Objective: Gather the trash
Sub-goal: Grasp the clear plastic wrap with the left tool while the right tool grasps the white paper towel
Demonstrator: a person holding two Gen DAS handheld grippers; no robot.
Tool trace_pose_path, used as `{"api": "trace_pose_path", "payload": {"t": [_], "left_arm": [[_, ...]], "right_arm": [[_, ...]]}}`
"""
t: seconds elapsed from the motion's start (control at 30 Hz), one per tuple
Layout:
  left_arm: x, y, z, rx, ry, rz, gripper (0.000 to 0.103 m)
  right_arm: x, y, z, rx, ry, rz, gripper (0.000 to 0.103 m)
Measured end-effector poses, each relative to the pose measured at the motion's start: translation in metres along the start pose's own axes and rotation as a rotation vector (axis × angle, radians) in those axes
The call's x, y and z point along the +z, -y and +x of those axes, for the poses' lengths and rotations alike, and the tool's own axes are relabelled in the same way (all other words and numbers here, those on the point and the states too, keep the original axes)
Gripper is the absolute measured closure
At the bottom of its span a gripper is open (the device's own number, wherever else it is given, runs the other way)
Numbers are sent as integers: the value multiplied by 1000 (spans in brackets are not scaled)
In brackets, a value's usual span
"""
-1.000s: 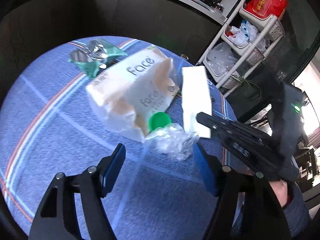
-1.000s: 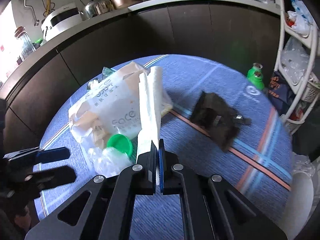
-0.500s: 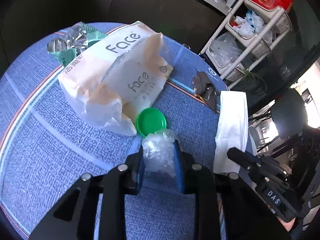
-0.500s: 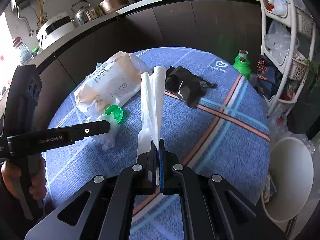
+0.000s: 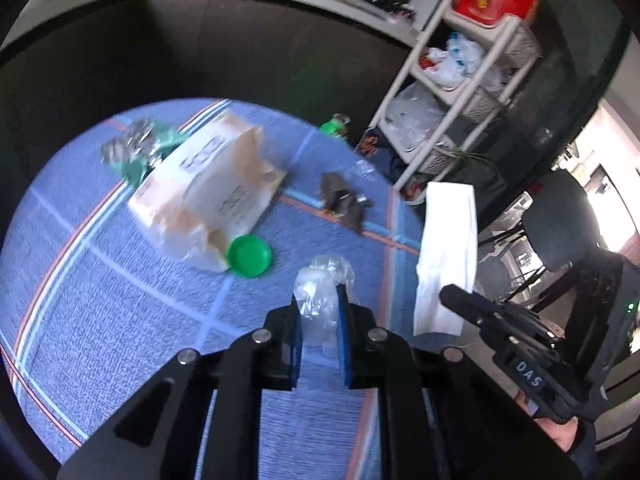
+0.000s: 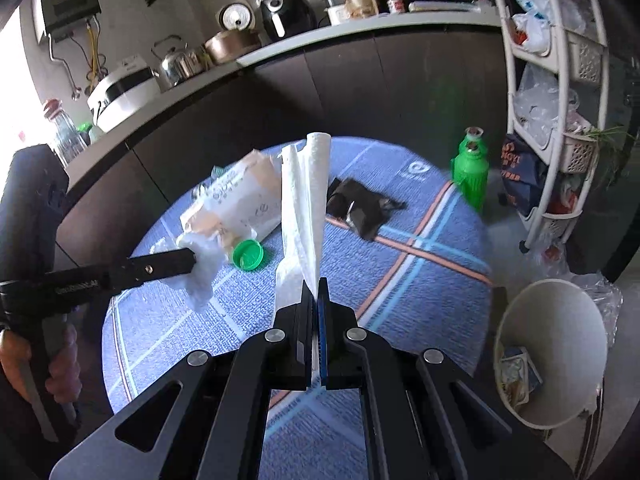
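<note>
Crumpled clear plastic sits pinched between the blue pads of my left gripper, whose jaws are still closing, a little above the blue tablecloth. In the right wrist view the left gripper holds the plastic off the cloth. My right gripper is shut on a folded white paper towel that stands up from its tips. On the cloth lie a tissue pack, a green lid, a dark wrapper and a green foil wrapper.
A white bin with some trash inside stands low at the right, beside the table edge. A green bottle stands beyond the table's far right rim. A white shelf rack is at the right; dark cabinets are behind.
My left gripper closed on the clear plastic and lifted it off the cloth beside the green lid. The right gripper drew back with the paper towel, and the white bin came into view.
</note>
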State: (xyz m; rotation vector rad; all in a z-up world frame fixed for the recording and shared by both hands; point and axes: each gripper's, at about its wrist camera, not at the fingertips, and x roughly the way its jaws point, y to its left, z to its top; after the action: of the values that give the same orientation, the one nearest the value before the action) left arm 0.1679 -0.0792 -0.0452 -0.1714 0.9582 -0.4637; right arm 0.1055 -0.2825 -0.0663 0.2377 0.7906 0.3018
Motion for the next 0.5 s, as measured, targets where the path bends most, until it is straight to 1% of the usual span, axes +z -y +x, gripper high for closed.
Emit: {"api": "trace_pose_path", "payload": {"t": [0.2, 0.4, 0.5], "left_arm": [[4, 46, -8, -50, 15, 83, 88], [4, 101, 9, -106, -12, 177, 88], [3, 121, 21, -126, -31, 213, 88]], "right_arm": [[-6, 23, -37, -40, 51, 35, 101], [-18, 62, -70, -104, 90, 110, 101], [-30, 87, -82, -135, 103, 166, 101]]}}
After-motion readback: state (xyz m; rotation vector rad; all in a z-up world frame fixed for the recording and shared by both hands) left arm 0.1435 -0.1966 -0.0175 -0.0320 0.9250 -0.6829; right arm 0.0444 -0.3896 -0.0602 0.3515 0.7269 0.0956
